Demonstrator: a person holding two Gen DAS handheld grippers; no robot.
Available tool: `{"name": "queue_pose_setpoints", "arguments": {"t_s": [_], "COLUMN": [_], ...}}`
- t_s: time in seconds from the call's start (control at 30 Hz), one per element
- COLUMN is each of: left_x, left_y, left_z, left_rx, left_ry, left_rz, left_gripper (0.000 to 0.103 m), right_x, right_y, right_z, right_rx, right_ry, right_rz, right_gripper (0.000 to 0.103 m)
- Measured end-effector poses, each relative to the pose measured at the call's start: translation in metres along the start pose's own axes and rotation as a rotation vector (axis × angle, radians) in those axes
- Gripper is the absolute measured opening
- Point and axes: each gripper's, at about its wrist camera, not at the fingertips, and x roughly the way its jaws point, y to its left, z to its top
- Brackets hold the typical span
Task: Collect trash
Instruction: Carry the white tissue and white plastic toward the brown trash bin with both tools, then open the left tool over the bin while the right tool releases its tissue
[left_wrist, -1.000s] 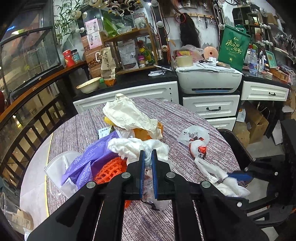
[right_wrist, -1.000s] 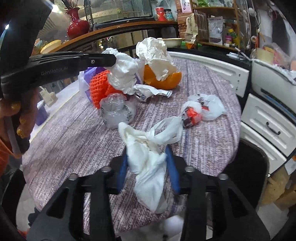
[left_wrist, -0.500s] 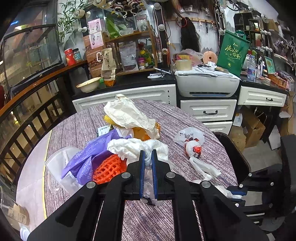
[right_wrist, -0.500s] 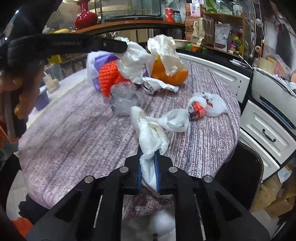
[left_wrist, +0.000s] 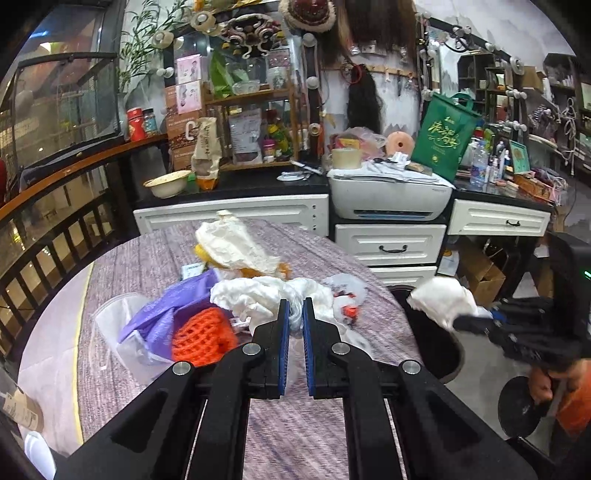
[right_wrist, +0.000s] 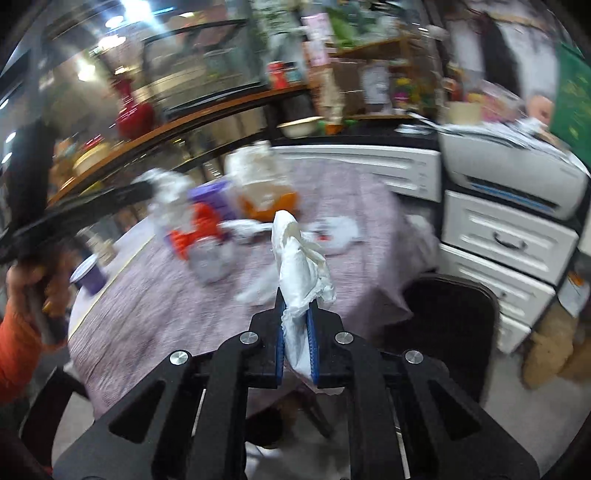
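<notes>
1. A round tabletop (left_wrist: 303, 435) covered in purple-striped cloth stood in a cluttered room, before white drawers (left_wrist: 391, 247) and a grey printer (left_wrist: 388, 195).
2. The left gripper (left_wrist: 294, 317) was clamped on a crumpled white plastic bag (left_wrist: 258, 295) above the trash pile; an orange foam net (left_wrist: 203, 336) lay beside it.
3. The right gripper (right_wrist: 295, 317) had just closed on a twisted white plastic wad (right_wrist: 299, 273), held off the tabletop's edge.
4. Risk: the thin film could slip or tear if yanked; the trailing bag might drag neighbouring scraps off.
</notes>
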Motion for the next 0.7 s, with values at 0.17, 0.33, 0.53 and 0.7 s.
{"name": "queue_pose_setpoints", "arguments": {"t_s": [0.17,0.33,0.53,0.7], "left_x": [0.007,0.025,0.046,0.062], "left_y": [-0.037,-0.077,-0.113,-0.132], "left_z": [0.007,0.013,0.012,0.009], "left_rx": [0.028,0.055,0.080,0.098], "left_ry": [-0.010,0.002,0.029,0.061], "left_rz": [-0.074,-0.149,-0.199,-0.216], "left_gripper": [0.008,0.008,0.008,0.008], "right_x": [0.009,0.038,0.082,0.115], "right_y": [-0.051,-0.092,-0.130,-0.145], "right_z": [-0.011,-0.034,-0.056,-0.071], "right_rx": [0.106,0.186,0.261,0.286], "right_ry": [0.024,0.097,0.173,0.230], "right_rz": [-0.216,-0.312,-0.338,-0.350], "right_gripper": [0.011,0.011,0.011,0.032]}}
